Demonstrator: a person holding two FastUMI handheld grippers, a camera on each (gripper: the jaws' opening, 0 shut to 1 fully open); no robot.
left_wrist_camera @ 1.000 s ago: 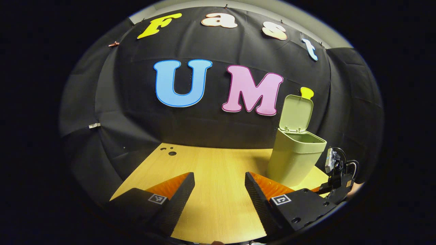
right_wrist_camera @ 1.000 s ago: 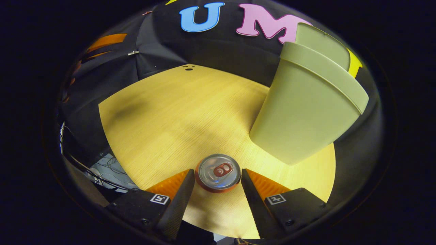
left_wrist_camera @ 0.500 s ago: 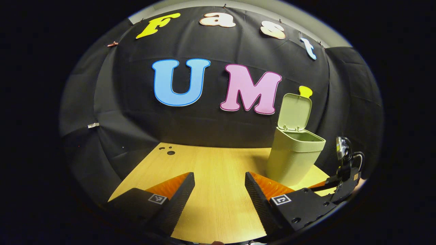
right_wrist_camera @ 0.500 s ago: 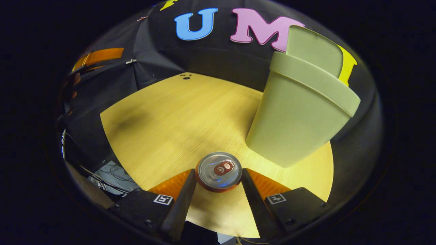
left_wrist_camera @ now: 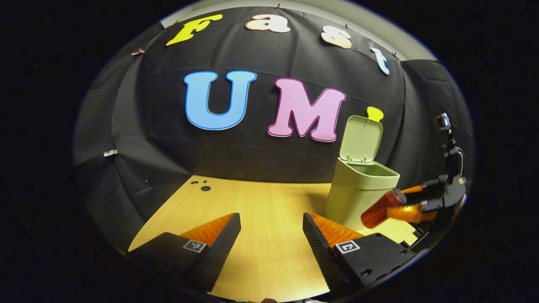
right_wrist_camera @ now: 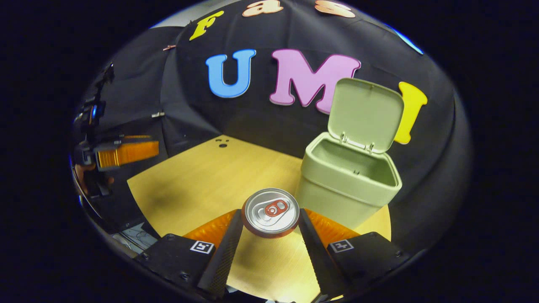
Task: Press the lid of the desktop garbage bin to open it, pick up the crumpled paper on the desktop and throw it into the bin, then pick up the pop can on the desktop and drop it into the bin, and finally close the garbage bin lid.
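Note:
A red pop can with a silver top sits between the fingers of my right gripper, which is shut on it and holds it lifted off the wooden table. Just beyond the can stands the pale green bin with its lid tipped up and back. In the left gripper view the same can hangs tilted in the right gripper, right of the bin. My left gripper hovers open over the table with nothing in it.
The other gripper and a hand show at the far left of the right gripper view. Small dark holes mark the table's far left corner. Black cloth closes the booth behind the table.
My right gripper closed on the can and lifted it off the table, rising until the bin's open mouth came into sight. The left gripper barely moved.

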